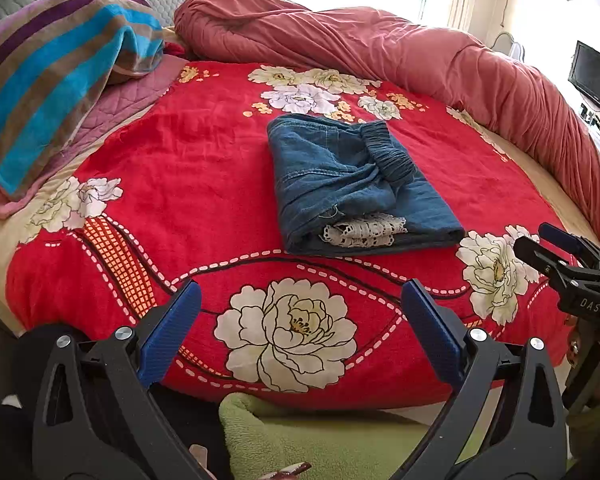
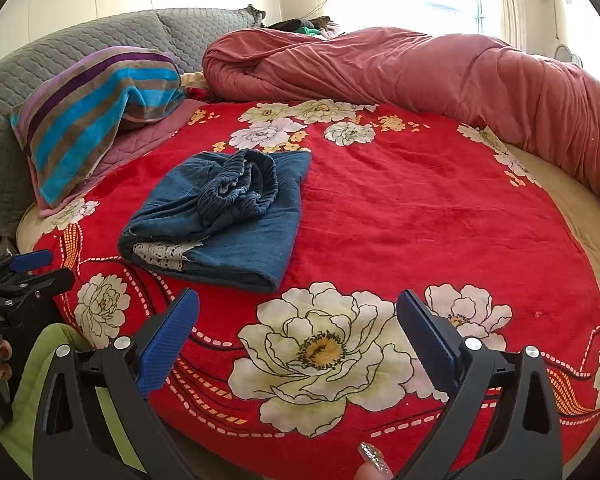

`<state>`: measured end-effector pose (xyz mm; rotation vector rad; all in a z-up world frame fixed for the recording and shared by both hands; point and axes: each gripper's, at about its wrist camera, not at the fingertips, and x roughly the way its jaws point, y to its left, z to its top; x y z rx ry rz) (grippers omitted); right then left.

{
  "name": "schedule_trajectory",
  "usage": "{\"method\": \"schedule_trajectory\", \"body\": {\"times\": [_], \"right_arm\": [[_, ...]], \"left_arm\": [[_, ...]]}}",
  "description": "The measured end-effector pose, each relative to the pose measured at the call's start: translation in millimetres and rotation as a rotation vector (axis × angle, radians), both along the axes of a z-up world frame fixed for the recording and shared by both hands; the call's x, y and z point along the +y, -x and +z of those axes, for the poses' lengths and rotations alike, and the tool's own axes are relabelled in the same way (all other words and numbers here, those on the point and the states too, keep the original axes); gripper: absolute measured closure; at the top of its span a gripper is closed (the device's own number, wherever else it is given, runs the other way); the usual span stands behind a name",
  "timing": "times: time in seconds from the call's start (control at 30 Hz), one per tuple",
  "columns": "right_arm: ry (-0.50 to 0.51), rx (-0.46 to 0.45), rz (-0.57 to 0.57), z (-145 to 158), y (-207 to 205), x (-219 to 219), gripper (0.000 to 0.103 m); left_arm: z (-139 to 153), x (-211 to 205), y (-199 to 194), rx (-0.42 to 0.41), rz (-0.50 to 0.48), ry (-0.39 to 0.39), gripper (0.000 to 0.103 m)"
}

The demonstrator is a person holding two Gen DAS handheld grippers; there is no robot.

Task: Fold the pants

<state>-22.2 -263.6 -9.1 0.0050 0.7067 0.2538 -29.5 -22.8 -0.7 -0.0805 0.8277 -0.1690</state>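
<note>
Blue denim pants [image 1: 352, 184] with white lace trim, on red blanket [image 1: 204, 184] with white flowers.

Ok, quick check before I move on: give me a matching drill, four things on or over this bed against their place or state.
Things:
1. pants
2. striped towel
3. pink duvet
4. left gripper

Place or state:
A. bunched along the bed's far edge
B. open, holding nothing, above the near edge of the red blanket
C. folded, mid-blanket, lace trim showing at the near end
D. draped over a pillow on the left side

Pairs: 1-C, 2-D, 3-A, 4-B
</note>
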Motion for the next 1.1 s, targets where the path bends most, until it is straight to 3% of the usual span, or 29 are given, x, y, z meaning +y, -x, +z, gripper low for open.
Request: {"method": "schedule_trajectory", "body": {"times": [1.1], "right_arm": [[0.012, 0.005, -0.015, -2.7, -2.5, -2.9, 0.005]], "left_arm": [[-3.6, -3.9, -2.1, 0.023, -0.018, 0.01, 0.009]]}}
